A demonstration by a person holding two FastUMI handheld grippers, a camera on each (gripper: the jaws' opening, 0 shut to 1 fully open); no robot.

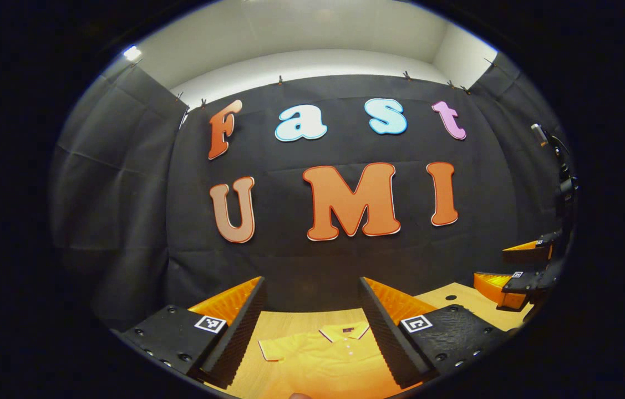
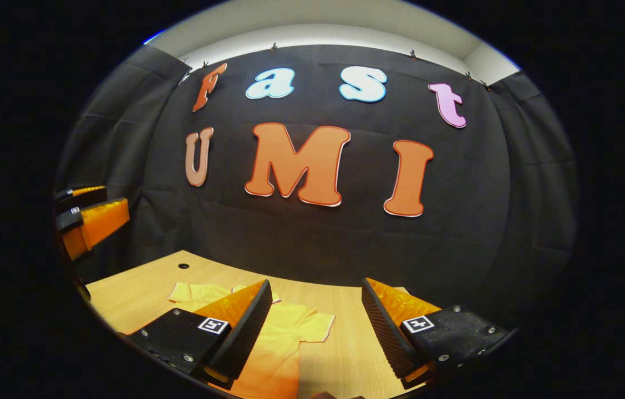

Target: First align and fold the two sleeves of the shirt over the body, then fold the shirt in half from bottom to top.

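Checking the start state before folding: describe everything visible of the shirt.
The shirt is a yellow short-sleeved polo of soft-looking cloth, lying flat and unfolded on the wooden table. In the left gripper view its collar has dark trim, with a small dark tag inside and a buttoned placket below; one sleeve, its cuff dark-edged, spreads outward. In the right gripper view both sleeves lie spread out to the sides. Neither gripper touches it; both hang above with fingers apart. Its lower hem is out of sight.

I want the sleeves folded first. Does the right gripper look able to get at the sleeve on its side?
Probably yes. The right gripper is open above the table, and the shirt has its sleeve lying flat between the fingers with nothing on it.
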